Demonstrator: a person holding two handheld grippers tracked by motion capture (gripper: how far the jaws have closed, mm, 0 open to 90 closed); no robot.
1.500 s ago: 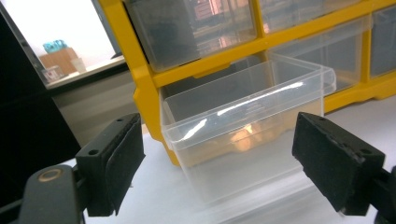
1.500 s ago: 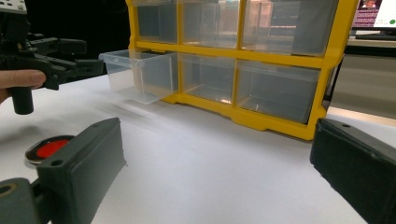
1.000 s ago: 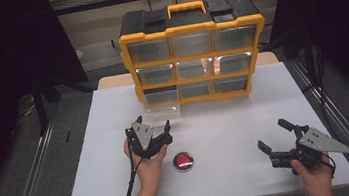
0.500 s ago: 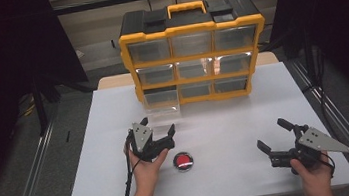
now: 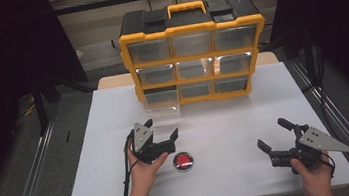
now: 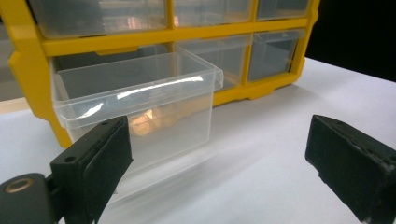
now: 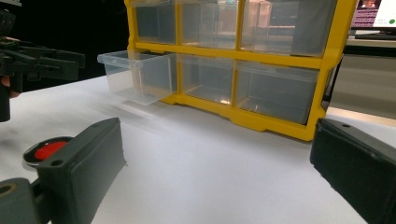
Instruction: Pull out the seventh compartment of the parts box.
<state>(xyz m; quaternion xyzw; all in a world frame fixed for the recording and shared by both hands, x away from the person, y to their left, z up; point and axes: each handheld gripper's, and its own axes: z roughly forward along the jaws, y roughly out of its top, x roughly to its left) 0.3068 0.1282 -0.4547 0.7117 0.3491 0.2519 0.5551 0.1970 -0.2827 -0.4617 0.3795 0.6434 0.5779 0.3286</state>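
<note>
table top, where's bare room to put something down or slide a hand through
The widest free patch on the white table runs between the organizer and the right gripper. The far right corner beside the organizer is bare too. It is crowded front left: the pulled-out drawer, the left gripper and the red disc sit close together.

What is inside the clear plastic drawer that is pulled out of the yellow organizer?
The clear plastic drawer at the bottom left of the yellow organizer looks empty: its floor shows through the walls. The orange patch on its front seems a reflection. Its rear end is hidden inside the frame.
</note>
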